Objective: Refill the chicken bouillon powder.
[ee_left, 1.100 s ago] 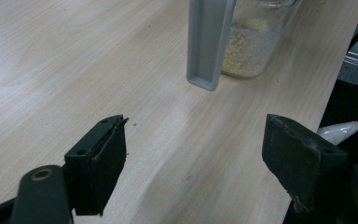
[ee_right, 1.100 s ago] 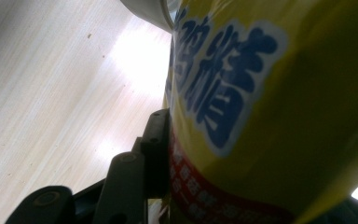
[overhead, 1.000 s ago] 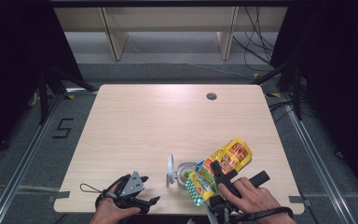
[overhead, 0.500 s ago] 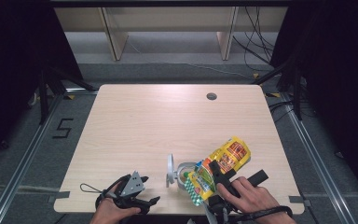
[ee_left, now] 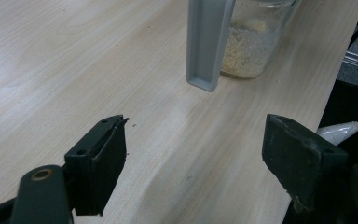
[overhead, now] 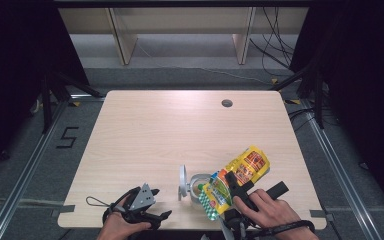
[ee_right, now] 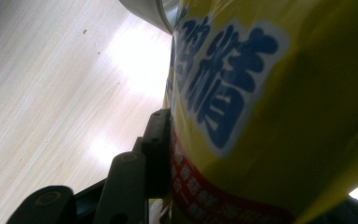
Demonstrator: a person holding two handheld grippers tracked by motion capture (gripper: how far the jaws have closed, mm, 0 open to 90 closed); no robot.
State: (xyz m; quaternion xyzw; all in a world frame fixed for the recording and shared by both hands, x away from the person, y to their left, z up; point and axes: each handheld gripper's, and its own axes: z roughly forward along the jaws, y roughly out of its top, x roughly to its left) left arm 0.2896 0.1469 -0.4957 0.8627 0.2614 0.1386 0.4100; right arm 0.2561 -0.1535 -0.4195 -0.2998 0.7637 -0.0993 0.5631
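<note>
Snack bag point(overhead: 237, 175), yellow with bright pictures, sits near the front edge of the table point(overhead: 150, 130), on the right side. It leans over the open mouth of a glass jar point(overhead: 198, 184) that stands just beside it. The jar has pale crumbs in the bottom, and its grey lid point(overhead: 182, 181) stands up on edge at its left.

The right gripper point(overhead: 236, 186) squeezes the bag; in the right gripper view one black jaw presses flat against the yellow side. So the bag is held tight.

The left gripper point(overhead: 142, 205) rests low near the front left of the jar. Its jaws stand wide apart with nothing between them.

It looks like the step is pouring the snack into the jar. Next, the bag's open end likely has to tip more over the jar's mouth. The free gripper could hold the jar so it does not slide or fall.
</note>
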